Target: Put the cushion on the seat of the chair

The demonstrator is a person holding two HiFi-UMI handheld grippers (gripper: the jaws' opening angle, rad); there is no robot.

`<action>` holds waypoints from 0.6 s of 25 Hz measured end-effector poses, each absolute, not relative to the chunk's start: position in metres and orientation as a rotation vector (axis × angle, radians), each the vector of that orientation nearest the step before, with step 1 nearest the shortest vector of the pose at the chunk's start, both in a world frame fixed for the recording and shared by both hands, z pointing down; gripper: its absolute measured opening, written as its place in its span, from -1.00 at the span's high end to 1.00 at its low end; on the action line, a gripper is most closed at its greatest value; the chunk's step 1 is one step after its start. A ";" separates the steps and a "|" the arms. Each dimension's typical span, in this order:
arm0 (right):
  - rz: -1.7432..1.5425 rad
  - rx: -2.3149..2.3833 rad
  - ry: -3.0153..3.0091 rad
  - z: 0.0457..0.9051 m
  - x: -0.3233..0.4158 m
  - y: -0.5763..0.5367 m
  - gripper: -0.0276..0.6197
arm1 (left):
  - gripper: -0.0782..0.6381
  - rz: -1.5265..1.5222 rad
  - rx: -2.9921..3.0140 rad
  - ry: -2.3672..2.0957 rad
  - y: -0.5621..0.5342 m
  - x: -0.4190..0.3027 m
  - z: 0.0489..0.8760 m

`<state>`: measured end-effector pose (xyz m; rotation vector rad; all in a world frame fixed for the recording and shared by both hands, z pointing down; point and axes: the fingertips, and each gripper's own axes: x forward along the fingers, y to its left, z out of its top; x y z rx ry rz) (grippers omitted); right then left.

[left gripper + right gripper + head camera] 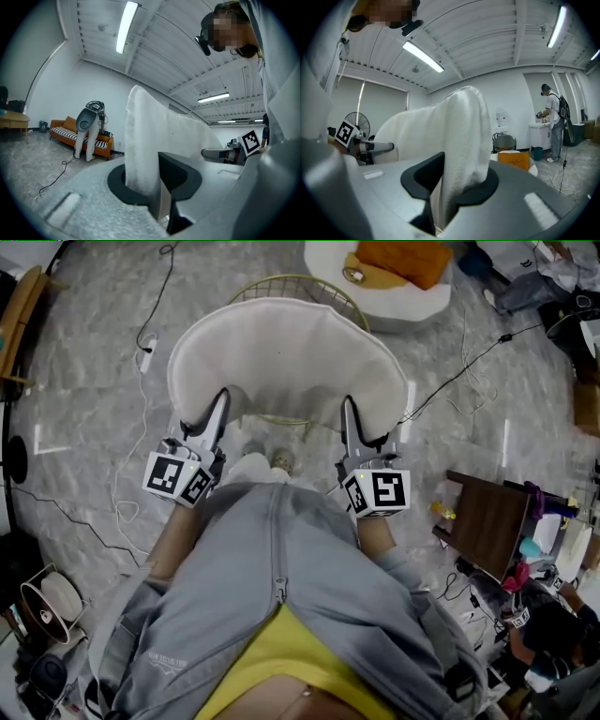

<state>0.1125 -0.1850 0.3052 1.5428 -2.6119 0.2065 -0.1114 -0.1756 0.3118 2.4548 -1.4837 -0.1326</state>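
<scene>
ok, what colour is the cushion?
The cushion is plain off-white, with no pattern; it shows best in the head view.

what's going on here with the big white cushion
A person holds a white cushion by its near edge, the left gripper and right gripper each with jaws shut on it. The cushion hangs over the gold wire chair; it doesn't look set down on the seat yet.
</scene>
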 end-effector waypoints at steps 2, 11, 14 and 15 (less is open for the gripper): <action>0.219 1.554 -2.595 0.310 0.110 -0.193 0.65 | 0.59 -0.119 2.451 -1.458 -0.188 -0.115 0.318; 0.339 1.581 -2.487 0.345 0.116 -0.222 0.65 | 0.59 -0.056 2.424 -1.315 -0.234 -0.107 0.363; 0.377 1.591 -2.444 0.368 0.119 -0.230 0.65 | 0.59 -0.020 2.407 -1.281 -0.244 -0.105 0.386; 0.387 1.590 -2.434 0.378 0.120 -0.232 0.65 | 0.59 -0.012 2.398 -1.272 -0.248 -0.104 0.394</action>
